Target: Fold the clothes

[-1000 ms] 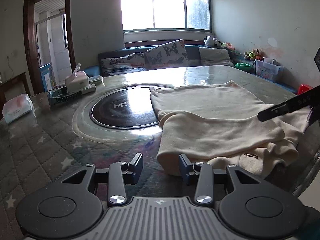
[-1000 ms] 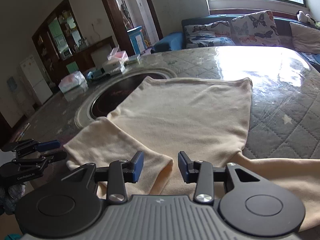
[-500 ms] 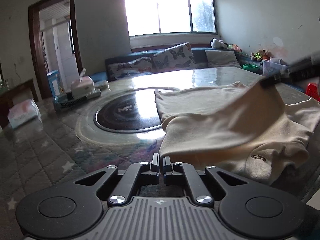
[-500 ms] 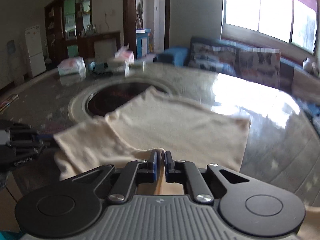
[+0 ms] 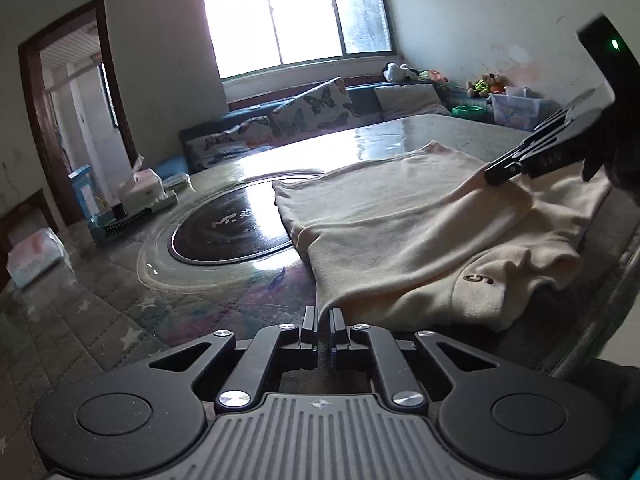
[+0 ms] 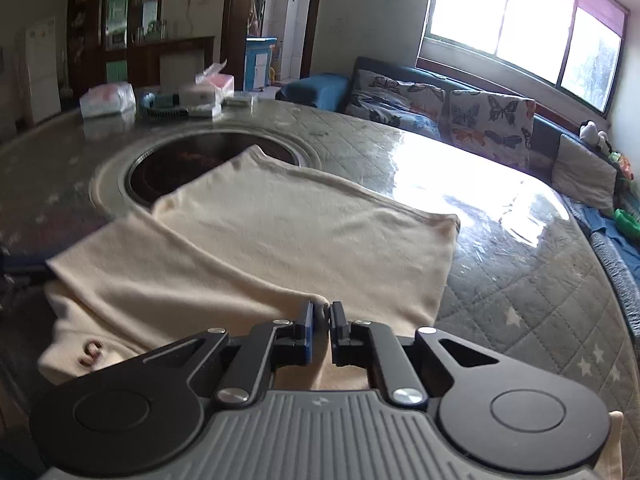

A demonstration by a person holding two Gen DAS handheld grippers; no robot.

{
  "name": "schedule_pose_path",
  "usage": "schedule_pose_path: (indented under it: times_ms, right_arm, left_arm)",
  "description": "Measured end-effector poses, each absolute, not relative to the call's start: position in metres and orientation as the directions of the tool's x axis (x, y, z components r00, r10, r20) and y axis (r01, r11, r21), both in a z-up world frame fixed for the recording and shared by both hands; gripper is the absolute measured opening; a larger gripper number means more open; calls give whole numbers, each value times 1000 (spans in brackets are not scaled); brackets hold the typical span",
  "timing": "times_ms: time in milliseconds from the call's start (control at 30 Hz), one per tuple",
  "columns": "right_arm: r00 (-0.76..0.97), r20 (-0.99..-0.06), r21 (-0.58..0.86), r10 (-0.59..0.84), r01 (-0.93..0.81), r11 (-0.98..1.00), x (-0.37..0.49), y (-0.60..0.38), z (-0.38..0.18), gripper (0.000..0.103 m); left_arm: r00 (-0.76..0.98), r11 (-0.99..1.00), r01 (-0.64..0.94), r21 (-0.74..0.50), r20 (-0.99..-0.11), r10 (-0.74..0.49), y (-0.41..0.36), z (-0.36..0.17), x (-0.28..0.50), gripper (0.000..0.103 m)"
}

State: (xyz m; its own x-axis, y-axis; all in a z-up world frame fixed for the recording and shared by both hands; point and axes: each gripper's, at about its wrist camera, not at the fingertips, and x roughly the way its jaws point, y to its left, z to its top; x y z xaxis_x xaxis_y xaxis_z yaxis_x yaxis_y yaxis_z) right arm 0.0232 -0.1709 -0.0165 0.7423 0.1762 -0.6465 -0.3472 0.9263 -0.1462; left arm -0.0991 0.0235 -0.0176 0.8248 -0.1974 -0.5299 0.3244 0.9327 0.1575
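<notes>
Cream garment [image 5: 400, 236] lies spread on the round quilted surface [image 5: 100, 312], its far part flat and its near part raised into a fold. Left gripper [image 5: 324, 322]: jaws drawn together on the near hem of the garment, cloth pinched between them. Right gripper [image 6: 321, 316]: jaws likewise clamped on a small bunch of the cream fabric at their tips; seen from the left wrist camera, this gripper [image 5: 496, 170] holds its corner lifted clear of the surface, ahead and to the right of the left jaws. Dark circular inset [image 5: 236, 228] sits ahead-left of the left jaws, partly covered by the garment's far corner. Tissue box [image 5: 142, 188] stands beyond the inset.
</notes>
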Motion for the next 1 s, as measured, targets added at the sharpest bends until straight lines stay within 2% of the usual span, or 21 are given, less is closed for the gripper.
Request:
schedule_pose_path:
  times_ms: [167, 333, 567, 700, 1000]
  right_arm:
    - [775, -589, -134, 228, -372, 918, 10, -166, -7, 11]
    - [734, -625, -87, 267, -405, 910, 10, -162, -23, 11]
    - [695, -678, -84, 240, -398, 913, 3, -175, -36, 11]
    - [690, -690, -98, 219, -389, 916, -1, -183, -35, 12]
    - [674, -667, -48, 316, -462, 886, 9, -162, -29, 13]
  left_arm:
    - [826, 945, 319, 67, -509, -243, 27, 10, -74, 8]
    - [811, 941, 338, 18, -512, -282, 4, 12, -33, 8]
    - [786, 960, 272, 66, -591, -182, -2, -21, 5, 8]
    - [798, 959, 266, 93, -579, -165, -4, -22, 1, 8]
    - [806, 954, 269, 131, -573, -149, -13, -22, -3, 11]
